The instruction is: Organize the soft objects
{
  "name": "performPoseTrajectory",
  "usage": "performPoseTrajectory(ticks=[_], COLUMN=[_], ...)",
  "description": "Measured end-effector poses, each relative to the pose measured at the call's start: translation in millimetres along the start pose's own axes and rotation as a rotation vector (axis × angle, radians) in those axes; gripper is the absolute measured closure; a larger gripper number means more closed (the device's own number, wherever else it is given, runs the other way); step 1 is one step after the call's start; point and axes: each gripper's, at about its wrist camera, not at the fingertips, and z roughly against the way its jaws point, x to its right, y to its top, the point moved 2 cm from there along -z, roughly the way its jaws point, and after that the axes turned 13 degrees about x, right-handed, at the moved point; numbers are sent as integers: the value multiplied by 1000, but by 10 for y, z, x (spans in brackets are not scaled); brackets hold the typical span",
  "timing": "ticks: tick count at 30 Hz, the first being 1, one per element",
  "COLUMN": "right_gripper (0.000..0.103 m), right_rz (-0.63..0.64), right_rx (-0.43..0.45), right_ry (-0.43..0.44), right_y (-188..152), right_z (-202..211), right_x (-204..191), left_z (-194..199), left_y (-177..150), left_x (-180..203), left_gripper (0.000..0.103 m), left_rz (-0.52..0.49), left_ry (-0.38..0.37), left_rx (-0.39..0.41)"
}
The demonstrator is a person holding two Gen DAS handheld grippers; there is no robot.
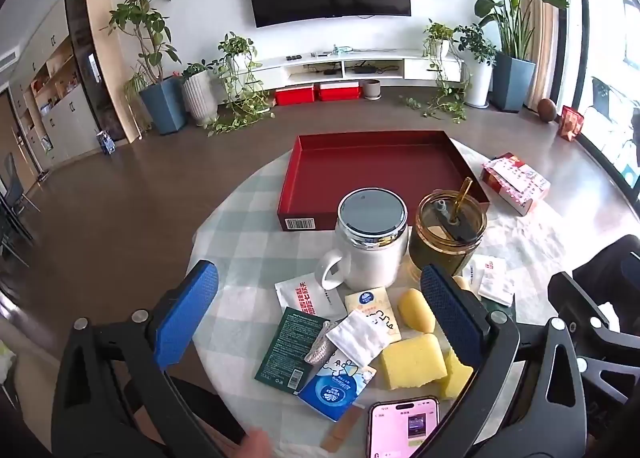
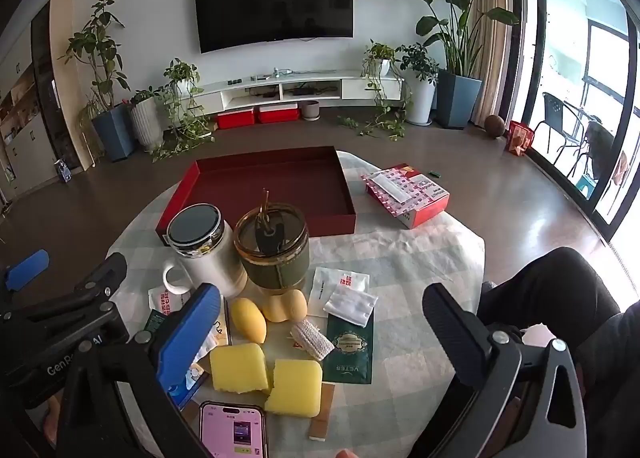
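Both the left gripper (image 1: 320,318) and right gripper (image 2: 320,334) hover with fingers spread wide, holding nothing. The yellow sponges (image 2: 266,376) sit up front on the worktop (image 2: 420,270), probably headed for the empty red tray (image 2: 280,185) behind the mugs.

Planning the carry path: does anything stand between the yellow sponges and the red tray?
Yes. The white mug and the green cup stand side by side between the sponges and the tray.
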Motion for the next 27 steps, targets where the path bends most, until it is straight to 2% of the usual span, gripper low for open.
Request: performPoseTrajectory(ticks=[6, 16, 27], right_gripper=[0, 0, 0], right_rz=[-5, -4, -6], right_rx=[12, 12, 0], right_ry=[-7, -6, -21], right_y=[44, 61, 42], right_z=[71, 139, 158], right_x=[27, 30, 45], left_z=[68, 110, 97], left_y=[60, 18, -48], left_x=[57, -57, -58], left_gripper=[0, 0, 0], left_rz=[-2, 33, 23], left_ry=[-8, 1, 14], left_rx=[-32, -41, -72])
